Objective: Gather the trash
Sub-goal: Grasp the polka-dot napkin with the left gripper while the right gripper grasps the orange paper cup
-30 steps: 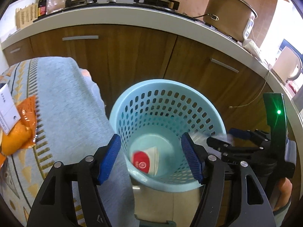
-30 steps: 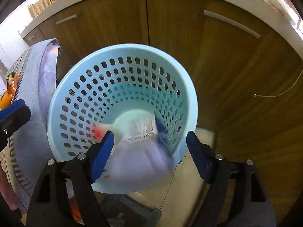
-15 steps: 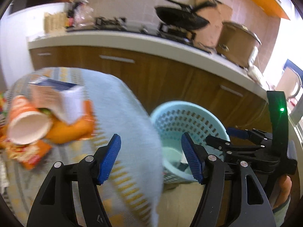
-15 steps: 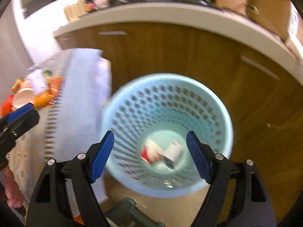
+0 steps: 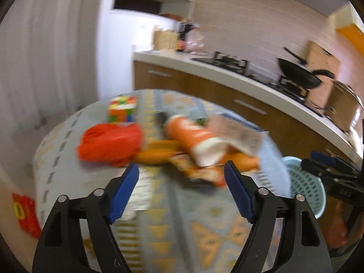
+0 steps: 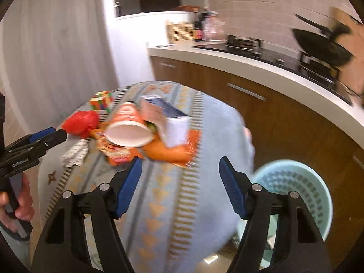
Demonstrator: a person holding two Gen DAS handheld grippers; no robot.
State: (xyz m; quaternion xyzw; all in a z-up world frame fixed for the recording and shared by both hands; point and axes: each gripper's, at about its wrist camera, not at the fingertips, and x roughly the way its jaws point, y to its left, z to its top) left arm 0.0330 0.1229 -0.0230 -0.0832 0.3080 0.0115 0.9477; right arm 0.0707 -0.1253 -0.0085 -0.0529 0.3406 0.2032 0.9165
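Observation:
A pile of trash lies on the cloth-covered table (image 5: 182,216): an orange paper cup (image 5: 195,136) (image 6: 127,127) on its side, a red plastic bag (image 5: 109,143) (image 6: 79,122), orange snack wrappers (image 6: 173,150) and a white and blue carton (image 6: 168,118). The light blue perforated bin (image 6: 295,188) (image 5: 304,182) stands on the floor at the table's right. My left gripper (image 5: 180,191) is open and empty above the table, short of the pile. My right gripper (image 6: 179,186) is open and empty over the table's near right part.
A colourful puzzle cube (image 5: 121,109) (image 6: 101,100) sits at the table's far side. A crumpled patterned wrapper (image 6: 75,153) lies left of the pile. Wooden cabinets under a white counter (image 6: 273,75) run behind, with a stove and black pan (image 5: 298,75).
Both grippers have swung up and left from over the bin to face the table's trash pile. The wrapper my right gripper dropped now lies in the bin.

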